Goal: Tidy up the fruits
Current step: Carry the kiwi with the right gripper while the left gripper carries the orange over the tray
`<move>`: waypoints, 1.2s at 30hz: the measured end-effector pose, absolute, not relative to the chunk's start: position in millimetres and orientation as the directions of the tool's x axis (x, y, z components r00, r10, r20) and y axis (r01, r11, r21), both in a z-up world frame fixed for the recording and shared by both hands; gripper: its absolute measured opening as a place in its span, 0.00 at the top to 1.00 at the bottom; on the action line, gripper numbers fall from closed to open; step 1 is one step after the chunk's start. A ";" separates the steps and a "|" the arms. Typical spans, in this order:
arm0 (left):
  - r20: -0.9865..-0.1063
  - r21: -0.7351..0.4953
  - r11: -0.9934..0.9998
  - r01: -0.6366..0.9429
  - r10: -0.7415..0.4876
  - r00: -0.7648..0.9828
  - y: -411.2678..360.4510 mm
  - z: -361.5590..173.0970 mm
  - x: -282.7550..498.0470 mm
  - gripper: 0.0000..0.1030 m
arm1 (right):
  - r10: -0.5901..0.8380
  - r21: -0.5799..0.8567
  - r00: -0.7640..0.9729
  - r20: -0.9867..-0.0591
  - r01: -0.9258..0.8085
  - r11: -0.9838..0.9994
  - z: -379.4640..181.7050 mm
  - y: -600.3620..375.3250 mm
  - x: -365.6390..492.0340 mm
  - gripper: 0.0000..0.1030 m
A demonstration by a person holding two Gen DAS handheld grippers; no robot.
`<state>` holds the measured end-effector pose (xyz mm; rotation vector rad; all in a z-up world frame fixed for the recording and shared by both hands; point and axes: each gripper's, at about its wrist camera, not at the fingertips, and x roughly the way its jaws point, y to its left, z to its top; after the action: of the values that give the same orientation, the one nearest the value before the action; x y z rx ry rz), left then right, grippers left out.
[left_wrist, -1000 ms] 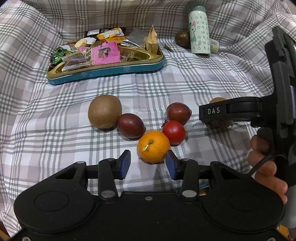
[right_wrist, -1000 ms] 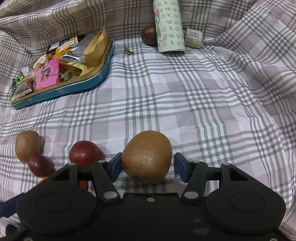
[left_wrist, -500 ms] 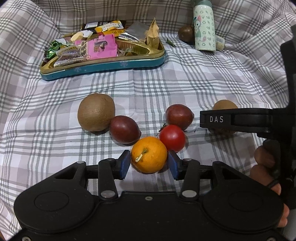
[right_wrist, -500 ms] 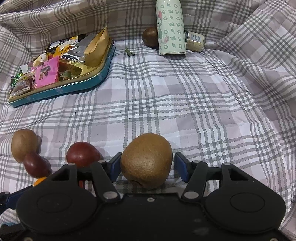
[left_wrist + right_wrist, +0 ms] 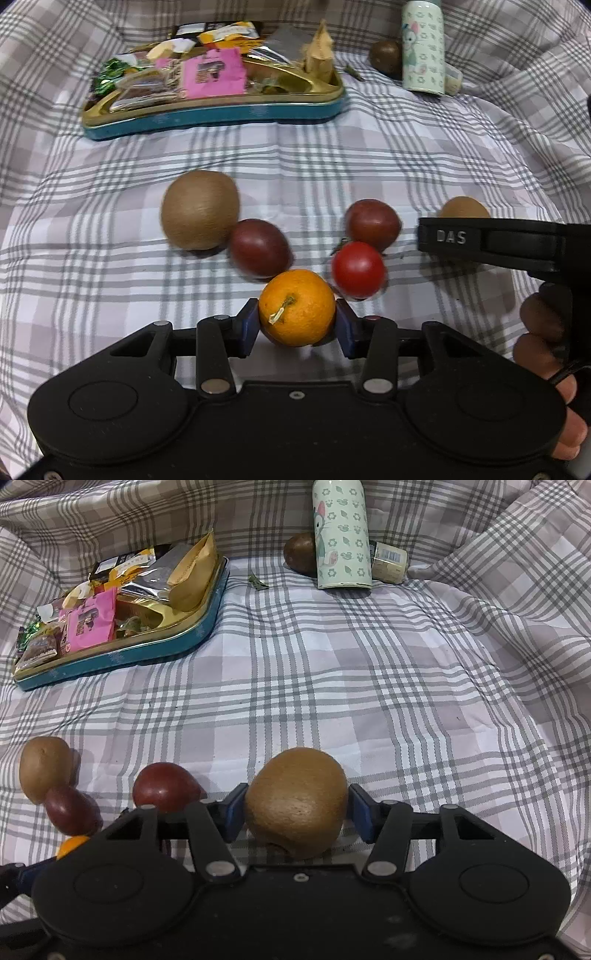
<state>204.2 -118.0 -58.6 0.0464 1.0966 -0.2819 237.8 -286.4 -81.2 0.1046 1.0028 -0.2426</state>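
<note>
An orange [image 5: 297,306] sits on the plaid cloth with my left gripper [image 5: 297,326] shut on it, both blue pads touching its sides. Just beyond it lie a red tomato [image 5: 357,269], two dark red fruits [image 5: 258,247] [image 5: 373,223] and a big brown kiwi [image 5: 199,210]. In the right wrist view a second kiwi [image 5: 295,797] fills my right gripper [image 5: 295,814], whose pads press on both its sides. From the left wrist view that kiwi [image 5: 463,208] is half hidden behind the right gripper's black finger.
A teal and gold tin tray [image 5: 214,110] heaped with snack packets stands at the back left. A pale green patterned bottle [image 5: 341,535], a small jar [image 5: 388,561] and a dark round fruit [image 5: 301,552] stand at the back. Raised cloth folds ring the area.
My left gripper slid forward around the orange and closed on it. The right gripper's fingers narrowed onto the kiwi, which now sits deeper between them.
</note>
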 end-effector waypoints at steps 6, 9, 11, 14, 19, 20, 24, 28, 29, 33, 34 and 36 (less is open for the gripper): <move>-0.884 -0.090 0.974 0.208 -0.174 0.433 -99.7 -53.7 201.7 0.50 | -0.164 -0.031 0.499 -0.851 0.263 0.964 -79.7 -284.7 235.6 0.46; -0.883 -0.083 0.979 0.189 -0.160 0.442 -89.5 -50.5 199.3 0.50 | -0.159 -0.019 0.485 -0.860 0.280 0.960 -77.5 -286.8 232.7 0.46; -0.882 -0.079 0.982 0.174 -0.151 0.447 -82.7 -48.8 197.7 0.50 | -0.153 -0.009 0.473 -0.868 0.291 0.957 -76.5 -288.8 229.9 0.46; -0.880 -0.076 0.985 0.156 -0.140 0.455 -73.2 -46.3 195.4 0.51 | -0.154 -0.006 0.460 -0.874 0.307 0.952 -75.0 -290.1 224.3 0.46; -0.874 -0.072 0.989 0.130 -0.125 0.470 -59.6 -39.9 189.9 0.51 | -0.161 -0.004 0.457 -0.875 0.324 0.946 -69.6 -288.0 212.8 0.46; -0.873 -0.070 0.989 0.128 -0.123 0.472 -57.6 -38.5 188.8 0.51 | -0.159 -0.001 0.458 -0.875 0.326 0.945 -67.7 -287.5 210.4 0.46; -0.865 -0.054 0.991 0.126 -0.110 0.489 -51.0 -30.9 181.8 0.50 | -0.160 0.004 0.473 -0.867 0.327 0.945 -57.9 -282.7 199.9 0.46; -0.854 -0.047 0.990 0.134 -0.109 0.508 -44.2 -20.7 171.4 0.51 | -0.159 0.007 0.493 -0.855 0.318 0.948 -44.8 -276.1 184.5 0.46; -0.852 -0.044 0.990 0.136 -0.108 0.513 -43.0 -18.6 168.2 0.50 | -0.157 0.010 0.499 -0.853 0.315 0.949 -41.7 -274.5 180.6 0.46; -0.843 -0.041 0.989 0.141 -0.110 0.526 -38.0 -11.4 155.1 0.50 | -0.148 0.022 0.520 -0.841 0.307 0.952 -29.0 -267.7 160.5 0.46; -0.841 -0.041 0.989 0.142 -0.111 0.529 -36.8 -9.9 151.6 0.51 | -0.145 0.025 0.526 -0.838 0.303 0.953 -26.2 -265.1 154.8 0.46; -0.839 -0.039 0.989 0.142 -0.110 0.533 -34.8 -7.4 144.2 0.51 | -0.140 0.032 0.538 -0.831 0.296 0.955 -20.0 -261.1 141.9 0.46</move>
<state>144.2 -34.8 -7.4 0.0353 0.9971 -0.1502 141.9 -261.1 -20.0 0.1764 0.9694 -0.2608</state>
